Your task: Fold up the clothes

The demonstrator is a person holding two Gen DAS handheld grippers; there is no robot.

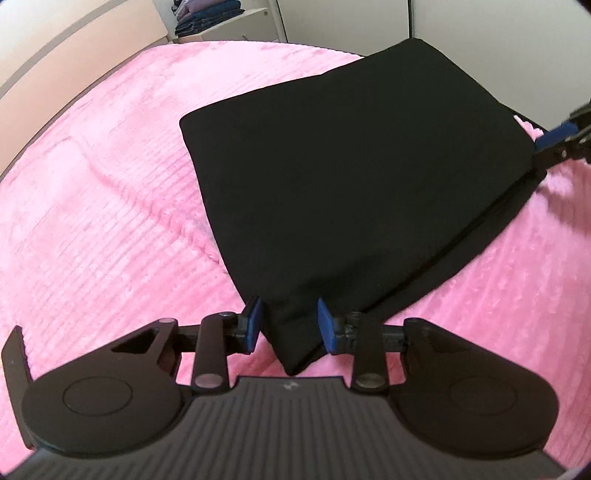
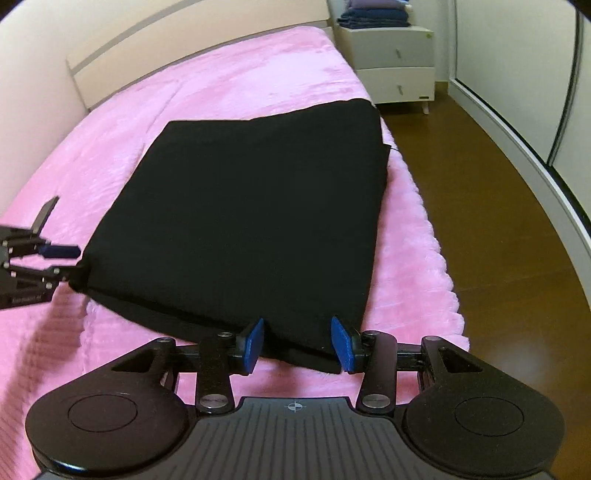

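A folded black garment lies flat on a pink bedspread. My left gripper is open, its blue pads on either side of the garment's near left corner, which lies between them. In the right wrist view the same garment fills the middle. My right gripper is open around the garment's near right corner. The left gripper also shows at the left edge of the right wrist view, at the garment's corner. The right gripper shows at the right edge of the left wrist view.
The pink bedspread ends at the bed's right edge, with brown wooden floor beyond. A white nightstand with stacked folded clothes stands at the bed's far end. A headboard runs along the left.
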